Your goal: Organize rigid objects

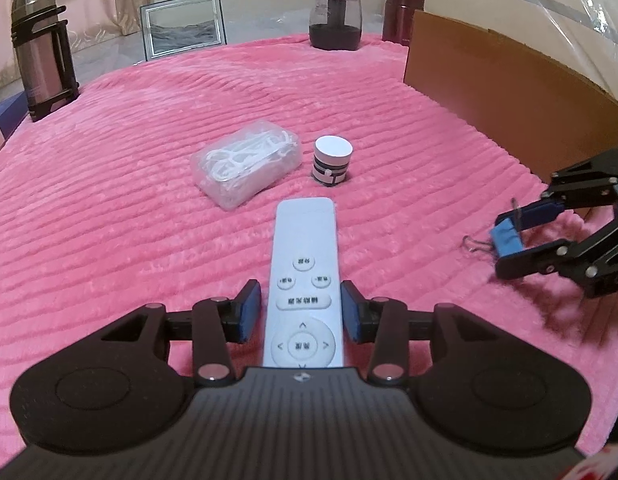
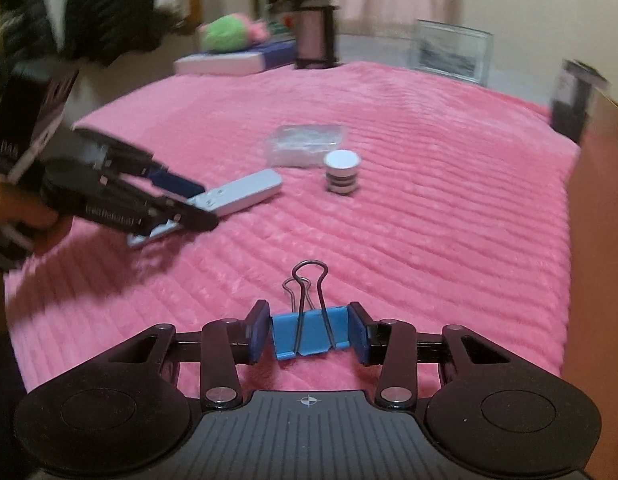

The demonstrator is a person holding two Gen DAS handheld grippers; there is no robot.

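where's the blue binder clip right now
In the right wrist view the blue binder clip sits between the right gripper pads over the pink blanket, nearer than the white remote.

On the blanket point(image 1: 129, 208), the remote point(image 1: 303, 276) lies between the left gripper's point(image 1: 301, 312) pads, with the bag point(image 1: 247, 166) and the small cylinder point(image 1: 332, 160) side by side just beyond its far end, bag to the left. The clip point(image 2: 311, 330) sits between the right gripper's point(image 2: 309, 330) pads, off to the remote's right. A flask point(image 1: 43, 50), frame point(image 1: 183, 26) and jar point(image 1: 335, 18) stand along the far edge.
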